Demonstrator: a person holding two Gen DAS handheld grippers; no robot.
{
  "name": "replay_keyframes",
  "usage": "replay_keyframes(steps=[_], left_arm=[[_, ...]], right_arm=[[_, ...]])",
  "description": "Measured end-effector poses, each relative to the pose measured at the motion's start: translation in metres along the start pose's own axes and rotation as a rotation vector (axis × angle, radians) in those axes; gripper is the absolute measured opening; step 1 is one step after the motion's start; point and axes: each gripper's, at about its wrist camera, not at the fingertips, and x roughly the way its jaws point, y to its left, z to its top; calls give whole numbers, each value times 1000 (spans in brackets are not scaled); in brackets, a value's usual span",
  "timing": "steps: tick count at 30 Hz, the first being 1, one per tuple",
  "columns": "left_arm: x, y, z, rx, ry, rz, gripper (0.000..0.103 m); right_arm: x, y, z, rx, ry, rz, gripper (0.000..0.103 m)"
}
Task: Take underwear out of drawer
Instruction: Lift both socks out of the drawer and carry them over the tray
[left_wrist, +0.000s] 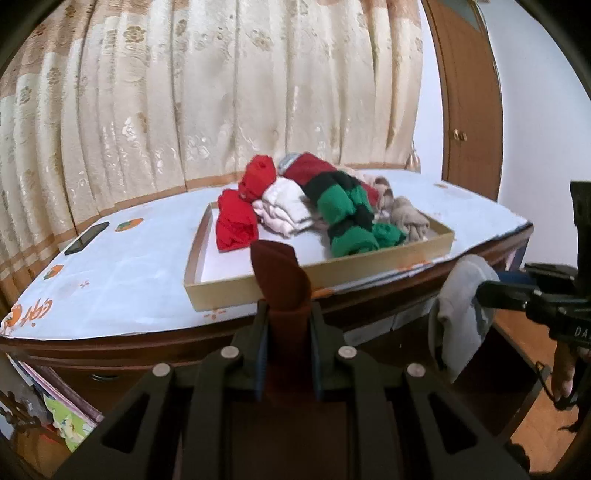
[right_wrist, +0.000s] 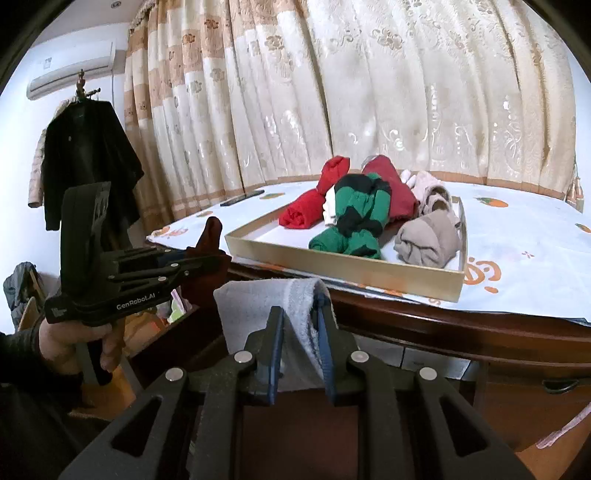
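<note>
Two claws, left claw (left_wrist: 286, 314) and right claw (right_wrist: 301, 325), each clamp one garment.

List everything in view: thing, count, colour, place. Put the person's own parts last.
tray: one, tan cardboard, on the table
rolled garments: several, red, white, green-and-black, beige, piled in the tray
table cloth: one, white with orange prints, covering the table
phone: one, black, on the cloth beside the tray
curtain: one, cream with floral pattern, behind the table
coat: one, black, hanging on a stand by the wall
air conditioner: one, white, high on the wall
dark red garment: one, gripped in the left tongs
grey garment: one, gripped in the right tongs
hand: one, holding the left tool
</note>
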Motion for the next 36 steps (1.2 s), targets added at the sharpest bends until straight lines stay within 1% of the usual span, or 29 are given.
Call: replay_keyframes(steps=[3,15,28,33,36], left_arm=[[-3,3,0,-21,-20,-2,17],[-16,12,7,-50,-86,8,17],[-22,14,15,-50,-124,12,17],[-19,19,28,-34,-133,18,17],[-16,23,35,-30,-134,25,17]], right_arm=[[-1,1,2,3,-18,2,21],[-8,4,14,-1,-74,3,21],[-10,4,24,-7,-105,-1,21],[-7,7,41,-7,-111,11,21],[-2,12,56,-35,-114,11,21]])
